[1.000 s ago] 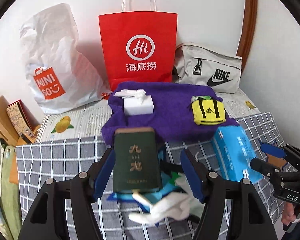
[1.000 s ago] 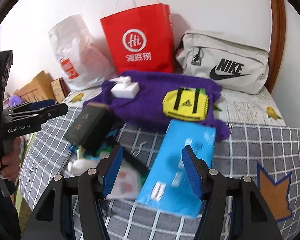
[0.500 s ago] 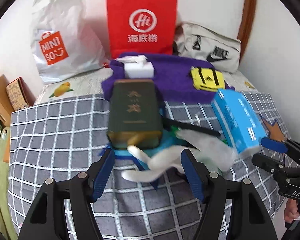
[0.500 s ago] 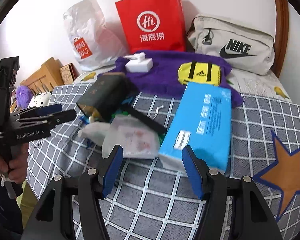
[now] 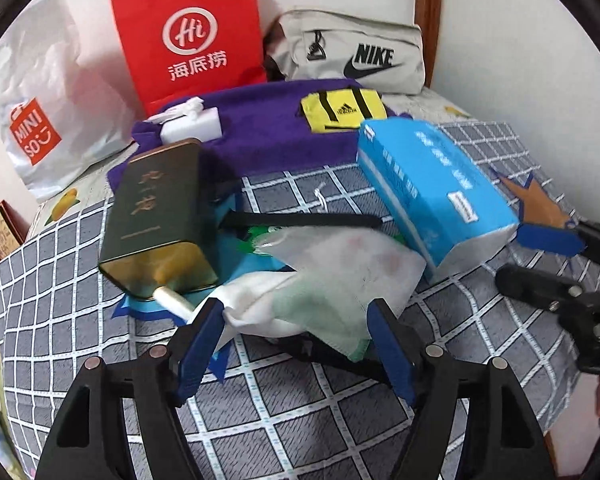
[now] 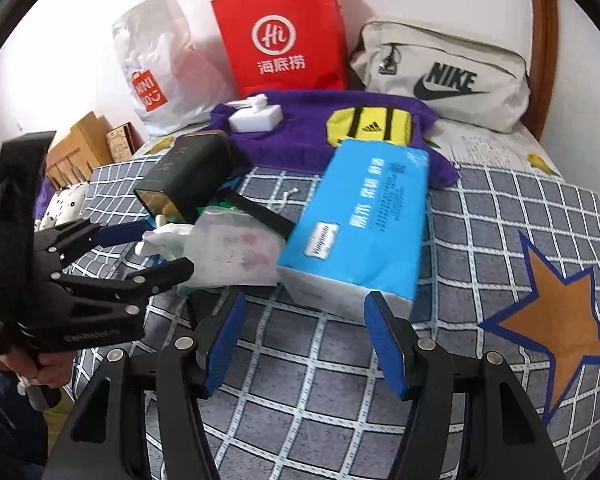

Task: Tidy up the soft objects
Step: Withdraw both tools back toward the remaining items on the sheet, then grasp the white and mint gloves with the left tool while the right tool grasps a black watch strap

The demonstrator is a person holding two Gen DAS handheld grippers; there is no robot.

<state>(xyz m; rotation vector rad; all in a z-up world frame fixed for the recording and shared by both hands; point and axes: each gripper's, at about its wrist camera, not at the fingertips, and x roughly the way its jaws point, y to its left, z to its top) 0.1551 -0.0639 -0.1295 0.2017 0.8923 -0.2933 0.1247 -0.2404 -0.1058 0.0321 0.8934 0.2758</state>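
A soft white translucent pouch (image 5: pixel 340 276) lies on the checked bedcover (image 5: pixel 300 412), crumpled over a blue bag with a black strap (image 5: pixel 300 220). My left gripper (image 5: pixel 296 340) straddles the pouch's near edge. Its jaws are opening and its pads do not press on the pouch. A dark green tin (image 5: pixel 156 216) leans just left of the pouch. A blue tissue pack (image 6: pixel 360 220) lies to the right. My right gripper (image 6: pixel 304 320) stands open just short of the pack's near end, holding nothing. Behind, a yellow pouch (image 5: pixel 344 112) and a small white box (image 5: pixel 190 128) rest on a purple towel (image 5: pixel 268 140).
A red paper bag (image 5: pixel 192 36), a white plastic shopping bag (image 5: pixel 48 100) and a grey Nike bag (image 5: pixel 356 56) stand along the back wall. An orange star (image 6: pixel 552 320) marks the cover at the right. Wooden boxes (image 6: pixel 76 148) and a spotted plush (image 6: pixel 64 204) sit off the bed's left edge.
My left gripper dropped towards the bed and rolled, and the white pouch now lies between its fingers. The right gripper came lower and closer to the blue pack's near end.
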